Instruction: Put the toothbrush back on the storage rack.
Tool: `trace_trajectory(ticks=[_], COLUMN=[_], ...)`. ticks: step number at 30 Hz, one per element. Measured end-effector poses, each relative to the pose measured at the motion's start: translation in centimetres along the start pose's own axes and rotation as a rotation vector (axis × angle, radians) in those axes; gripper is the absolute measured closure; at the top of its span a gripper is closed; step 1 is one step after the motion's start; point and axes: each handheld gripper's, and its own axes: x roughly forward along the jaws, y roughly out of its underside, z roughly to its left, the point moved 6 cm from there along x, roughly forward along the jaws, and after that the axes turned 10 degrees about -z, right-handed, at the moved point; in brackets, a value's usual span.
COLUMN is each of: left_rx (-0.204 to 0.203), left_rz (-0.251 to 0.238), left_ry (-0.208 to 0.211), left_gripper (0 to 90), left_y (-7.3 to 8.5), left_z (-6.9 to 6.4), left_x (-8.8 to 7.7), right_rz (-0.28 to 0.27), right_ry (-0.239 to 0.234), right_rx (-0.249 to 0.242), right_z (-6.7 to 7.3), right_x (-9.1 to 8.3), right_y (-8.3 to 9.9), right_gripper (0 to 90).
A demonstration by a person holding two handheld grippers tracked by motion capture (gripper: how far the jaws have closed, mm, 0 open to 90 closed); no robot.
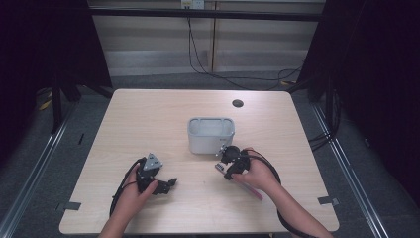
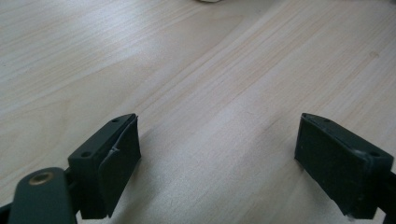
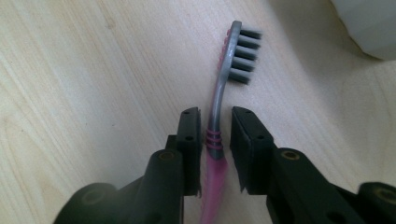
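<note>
We saw the right gripper [image 3: 215, 126] with its black jaws drawn close around the neck of a pink-and-grey plastic toothbrush [image 3: 223, 81], a sliver of gap showing on the right side, so not yet pinching it. The toothbrush lay flat on the pale wooden table [image 1: 148, 119], bristle head just near a grey rounded plastic bin [image 1: 211, 135]. Our left gripper [image 2: 217, 158] rested at near left, jaws spread wide over bare wood.

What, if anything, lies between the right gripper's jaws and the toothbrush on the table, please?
Nothing visible does: the right gripper already straddles the toothbrush at its neck, with a small gap on the right side, so the pads are not yet clamped.
</note>
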Motion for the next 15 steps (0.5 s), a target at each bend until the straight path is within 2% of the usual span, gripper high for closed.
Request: trace_trajectory(ticks=[2, 3, 8, 11, 14, 15], left_rx=[0.000, 0.000, 0.000, 0.000, 0.000, -0.001], left_rz=[0.000, 0.001, 0.000, 0.000, 0.000, 0.001], left_ry=[0.000, 0.000, 0.000, -0.001, -0.001, 0.000], left_gripper=[13.7, 13.7, 13.7, 13.7, 13.7, 13.7], left_y=[0.0, 0.0, 0.0, 0.0, 0.0, 0.0], left_z=[0.0, 0.0, 0.0, 0.0, 0.0, 0.0], left_x=[0.0, 0.0, 0.0, 0.0, 0.0, 0.0], right_rz=[-0.001, -0.004, -0.018, -0.067, -0.087, -0.099], right_ry=[0.000, -0.007, -0.009, -0.022, -0.021, -0.029], right_rx=[-0.003, 0.012, 0.014, 0.056, 0.062, 0.083], right_z=[-0.1, 0.0, -0.1, -0.2, -0.4, -0.5], right_x=[0.0, 0.0, 0.0, -0.4, -0.9, -1.3], right_y=[0.0, 0.0, 0.0, -0.2, -0.3, -0.3], right_gripper=[81.7, 82.2, 83.4, 83.5, 83.6, 83.6])
